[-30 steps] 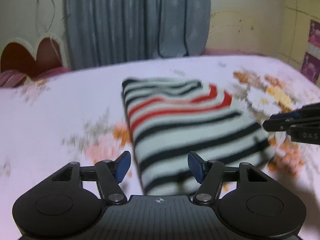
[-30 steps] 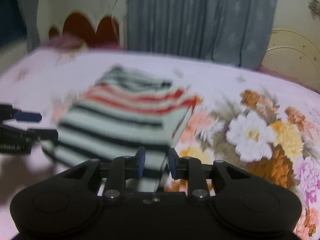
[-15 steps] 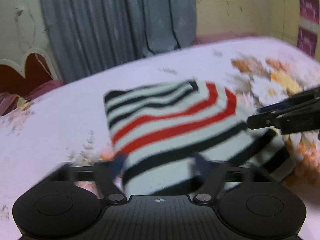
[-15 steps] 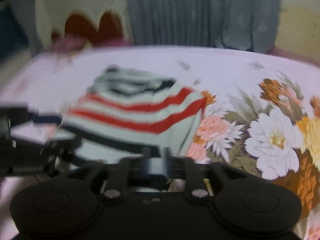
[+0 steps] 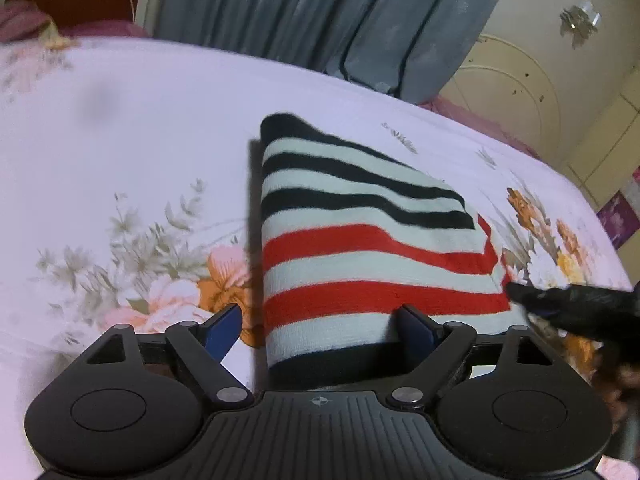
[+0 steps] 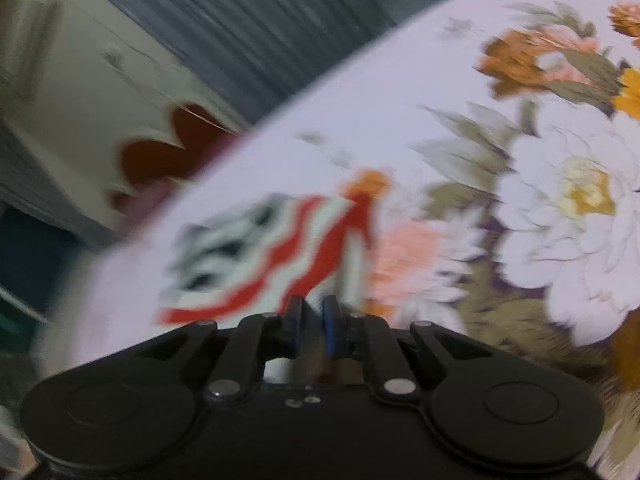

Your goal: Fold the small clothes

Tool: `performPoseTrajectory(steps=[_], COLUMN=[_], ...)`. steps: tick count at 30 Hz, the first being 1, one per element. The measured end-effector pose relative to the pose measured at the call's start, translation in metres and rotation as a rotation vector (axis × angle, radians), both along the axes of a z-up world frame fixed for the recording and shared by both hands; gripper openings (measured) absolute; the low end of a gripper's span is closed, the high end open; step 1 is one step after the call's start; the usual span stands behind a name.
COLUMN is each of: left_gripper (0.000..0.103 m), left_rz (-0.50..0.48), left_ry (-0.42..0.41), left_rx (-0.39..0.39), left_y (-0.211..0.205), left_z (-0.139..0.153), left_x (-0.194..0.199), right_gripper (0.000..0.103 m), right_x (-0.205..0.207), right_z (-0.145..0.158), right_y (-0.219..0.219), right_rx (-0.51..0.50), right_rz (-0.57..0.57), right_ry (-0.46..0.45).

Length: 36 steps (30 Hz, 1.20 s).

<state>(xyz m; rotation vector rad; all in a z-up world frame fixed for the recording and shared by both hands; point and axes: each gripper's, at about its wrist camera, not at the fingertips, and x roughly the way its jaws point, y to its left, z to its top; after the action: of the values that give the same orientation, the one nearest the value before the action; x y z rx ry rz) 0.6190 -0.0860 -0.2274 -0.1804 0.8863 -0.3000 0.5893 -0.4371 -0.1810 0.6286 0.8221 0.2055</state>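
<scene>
A small striped garment [image 5: 360,248], white with black and red stripes, is folded into a compact block and held up over the floral bedsheet [image 5: 120,128]. My left gripper [image 5: 320,326] is open, its blue pads either side of the garment's near edge, not pinching it. My right gripper [image 6: 312,326] is shut on the garment's [image 6: 280,256] near right edge; it shows in the left wrist view [image 5: 560,308] as a black tip at that edge. The right wrist view is blurred and tilted.
The bed is covered by a pale sheet with large flower prints [image 6: 560,184]. A grey curtain [image 5: 320,12] hangs behind the bed. A scalloped red-and-cream headboard [image 6: 160,148] stands at the far end. A cream wardrobe [image 5: 540,80] is at the right.
The garment has been raised and turned over, so the black stripes now lie far and the red ones near. The right gripper has tilted with it. The left gripper moved closer under its edge.
</scene>
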Motion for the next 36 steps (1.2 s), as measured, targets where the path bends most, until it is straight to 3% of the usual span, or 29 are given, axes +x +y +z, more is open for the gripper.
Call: performPoseTrajectory(steps=[3,4,7,8,13,16,19,20,22,26,31,36], left_gripper=[0.084,0.084,0.084,0.084,0.084,0.084,0.084,0.081,0.076,0.056,0.051,0.05], left_rz=[-0.004,-0.008,-0.031,-0.035,-0.03,-0.013,-0.012,-0.022,-0.037,-0.078,-0.136,-0.192], left_ry=[-0.009,-0.008,0.012,0.019,0.086,0.123,0.126,0.123,0.104,0.019,-0.07,-0.127], left_rx=[0.011,0.008,-0.022,-0.034,-0.124,-0.179,-0.194,-0.185,-0.113,0.021,0.129,0.157], left_y=[0.0,0.001,0.008,0.01,0.017,0.018,0.014,0.01,-0.002,-0.023,-0.038,-0.02], left_z=[0.002,0.003,0.004,0.004,-0.005,-0.014,-0.016,-0.016,-0.013,0.003,0.022,0.046], left_x=[-0.004,-0.006,-0.004,-0.004,0.007,0.013,0.017,0.018,0.018,0.007,-0.007,-0.019], right_gripper=[0.011,0.019,0.066,0.067,0.065,0.065,0.063,0.053,0.048,0.033,0.029,0.029], right_x=[-0.004,-0.009,-0.023,-0.026,-0.014,-0.012,-0.007,-0.005,-0.002,-0.006,-0.019,-0.031], right_z=[0.001,0.007,0.011,0.009,-0.014,-0.022,-0.018,-0.015,-0.009,0.008,0.036,0.058], right_y=[-0.006,-0.008,-0.021,-0.022,-0.014,-0.012,-0.004,0.002,0.014,0.036,0.07,0.097], right_rx=[0.038,0.043,0.133,0.163,0.223,0.279,0.245,0.214,0.128,-0.043,-0.229,-0.286], right_rz=[-0.025,-0.029,-0.025,-0.014,0.041,0.028,0.046,0.058,0.072,0.092,0.09,0.075], right_ry=[0.004,-0.001,0.005,0.0,0.099,0.101,0.098,0.097,0.101,0.067,-0.006,-0.044])
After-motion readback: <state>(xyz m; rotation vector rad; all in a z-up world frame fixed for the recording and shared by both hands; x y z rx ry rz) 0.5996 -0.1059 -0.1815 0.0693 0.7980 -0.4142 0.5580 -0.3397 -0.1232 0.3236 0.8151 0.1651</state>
